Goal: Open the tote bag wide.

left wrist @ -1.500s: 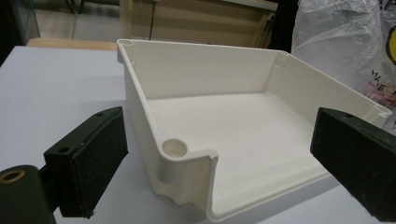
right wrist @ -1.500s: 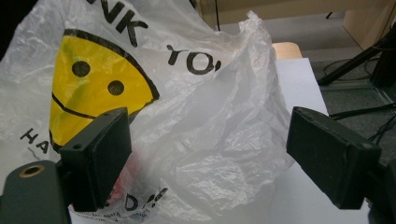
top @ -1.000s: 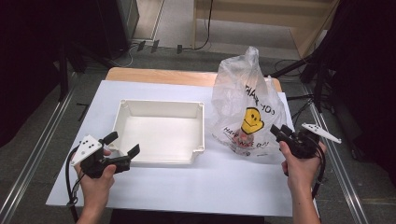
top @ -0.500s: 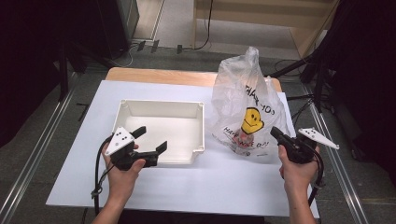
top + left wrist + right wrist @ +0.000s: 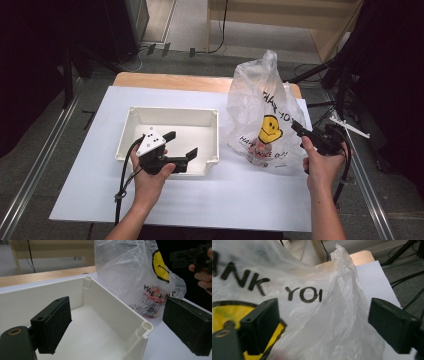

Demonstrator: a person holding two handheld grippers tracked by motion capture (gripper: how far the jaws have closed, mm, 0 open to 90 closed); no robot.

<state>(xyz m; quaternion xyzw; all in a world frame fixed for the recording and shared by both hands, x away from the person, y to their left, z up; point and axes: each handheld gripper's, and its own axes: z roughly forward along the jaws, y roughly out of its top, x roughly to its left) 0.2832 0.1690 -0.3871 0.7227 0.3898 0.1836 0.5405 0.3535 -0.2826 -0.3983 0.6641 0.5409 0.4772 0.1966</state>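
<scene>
the plastic bag [image 5: 262, 125] stands on the white sheet [image 5: 90, 165] at the right, just beside the white tub [image 5: 131, 131], its top gathered into a loose peak. through the film a small heap of little things [image 5: 151, 307] shows at the bottom, too small to tell what they are.

the right gripper [image 5: 300, 134] sits at the bag's right flank. its jaws have just been opening and now stand wide apart, with a fold of the film between them but the pads not pressing on it. the left gripper [image 5: 181, 146] hovers over the tub's near wall, jaws also apart and holding nothing.

the bag looks very light, limp and slippery: it will likely crumple, slide and sag wherever it is pinched, and the load will swing low. a thin single layer may slip free, so the gathered top or a bunched fold seems the best hold.
</scene>
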